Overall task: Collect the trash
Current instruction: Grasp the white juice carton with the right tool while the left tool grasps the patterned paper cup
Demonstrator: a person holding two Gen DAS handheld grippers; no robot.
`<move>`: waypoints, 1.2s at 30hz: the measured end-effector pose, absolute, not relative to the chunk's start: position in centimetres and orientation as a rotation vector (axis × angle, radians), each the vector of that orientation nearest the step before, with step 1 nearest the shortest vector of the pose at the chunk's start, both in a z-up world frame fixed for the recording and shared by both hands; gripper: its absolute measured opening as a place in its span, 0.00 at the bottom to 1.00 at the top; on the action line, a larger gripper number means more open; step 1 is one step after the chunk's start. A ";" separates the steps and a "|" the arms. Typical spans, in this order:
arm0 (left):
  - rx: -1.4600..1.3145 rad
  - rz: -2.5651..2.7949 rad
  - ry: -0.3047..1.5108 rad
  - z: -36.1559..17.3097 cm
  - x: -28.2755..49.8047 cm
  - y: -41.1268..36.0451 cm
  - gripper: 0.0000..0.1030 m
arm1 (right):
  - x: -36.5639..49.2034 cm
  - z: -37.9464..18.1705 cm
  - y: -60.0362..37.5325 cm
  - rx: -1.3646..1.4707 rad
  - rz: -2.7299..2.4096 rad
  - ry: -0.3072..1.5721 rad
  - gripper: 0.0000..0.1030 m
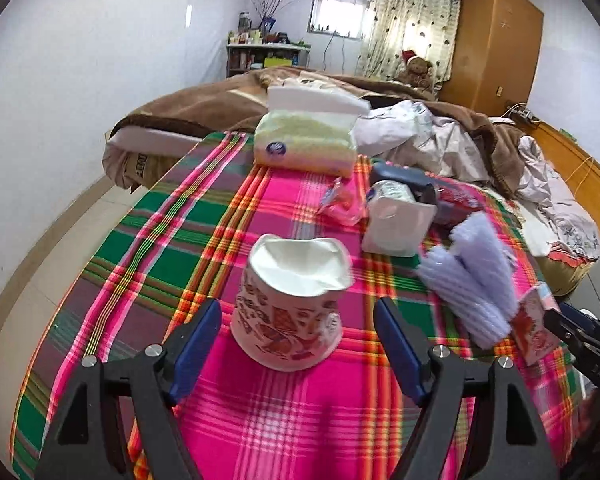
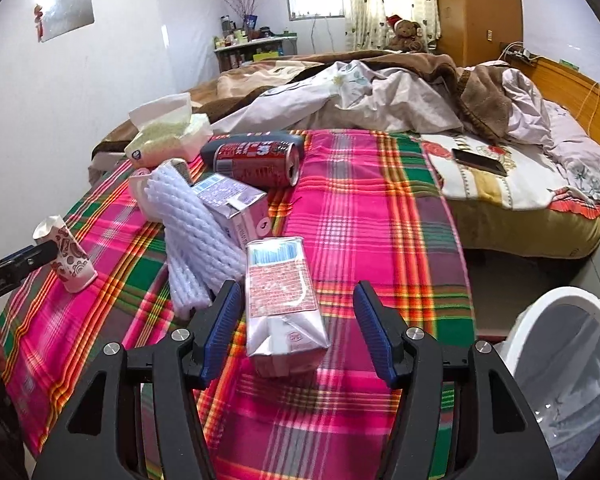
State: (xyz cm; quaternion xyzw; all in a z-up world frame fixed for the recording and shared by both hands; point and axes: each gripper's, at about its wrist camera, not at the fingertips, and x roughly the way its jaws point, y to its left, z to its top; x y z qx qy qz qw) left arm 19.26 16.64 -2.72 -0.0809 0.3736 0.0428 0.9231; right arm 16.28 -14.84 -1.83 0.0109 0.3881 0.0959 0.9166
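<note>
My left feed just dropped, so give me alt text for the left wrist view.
The open left gripper frames a crumpled paper cup standing upright on the plaid cloth, fingers on either side, not touching it. Beyond lie a tissue pack, a white carton and white foam netting; the right gripper enters at the right edge by a pink carton.

On bed cloth [image 2: 372, 184]: cup [image 1: 290, 312] upright at left, foam sleeves [image 2: 198, 236] to its right, carton [image 2: 280, 296] lying just right of those. Behind – 2nd carton [image 2: 236, 208], can [image 2: 256, 164] on its side, tissue pack [image 1: 306, 142] furthest back. Bin [image 2: 564, 364] off cloth, far right, w/ phone [image 2: 480, 162] beyond.
</note>
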 end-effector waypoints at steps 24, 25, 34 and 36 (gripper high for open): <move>-0.193 0.049 0.817 -5.1 22.5 17.2 0.72 | 17.5 -3.4 -13.7 -0.010 0.144 0.843 0.54; -0.191 0.047 0.818 -5.1 22.5 17.2 0.71 | 17.5 -3.4 -13.7 -0.013 0.145 0.844 0.50; -0.179 0.042 0.818 -4.9 22.4 16.9 0.63 | 17.5 -3.5 -13.6 -0.014 0.146 0.845 0.37; -0.170 0.040 0.814 -4.8 22.3 16.7 0.63 | 17.4 -3.4 -13.7 -0.012 0.144 0.841 0.37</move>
